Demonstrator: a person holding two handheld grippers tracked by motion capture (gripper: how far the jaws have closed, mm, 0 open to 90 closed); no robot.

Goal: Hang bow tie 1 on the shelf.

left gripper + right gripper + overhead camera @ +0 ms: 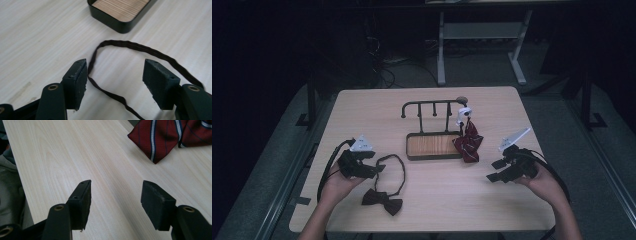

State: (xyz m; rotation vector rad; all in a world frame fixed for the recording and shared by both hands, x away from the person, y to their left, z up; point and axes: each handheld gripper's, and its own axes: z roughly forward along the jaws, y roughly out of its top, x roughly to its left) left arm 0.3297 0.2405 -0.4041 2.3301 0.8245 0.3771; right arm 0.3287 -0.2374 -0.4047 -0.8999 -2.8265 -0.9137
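Note:
A dark bow tie (382,199) lies near the table's front edge, its thin neck strap (395,167) looping up toward the tray. My left gripper (378,169) is open right at that loop; in the left gripper view the strap (130,45) curves between and beyond the jaws of the left gripper (115,78). A red striped tie (468,142) hangs from the right end of a black rack (432,107) and drapes onto the table. My right gripper (495,170) is open over bare wood, short of the red tie (160,137); the right gripper (115,200) holds nothing.
The rack stands on a black tray with a wooden floor (432,145) at mid-table; its corner (120,15) lies just beyond the strap. A white tag or clip (463,115) sits at the rack's right end. Bare tabletop (452,195) lies between the hands.

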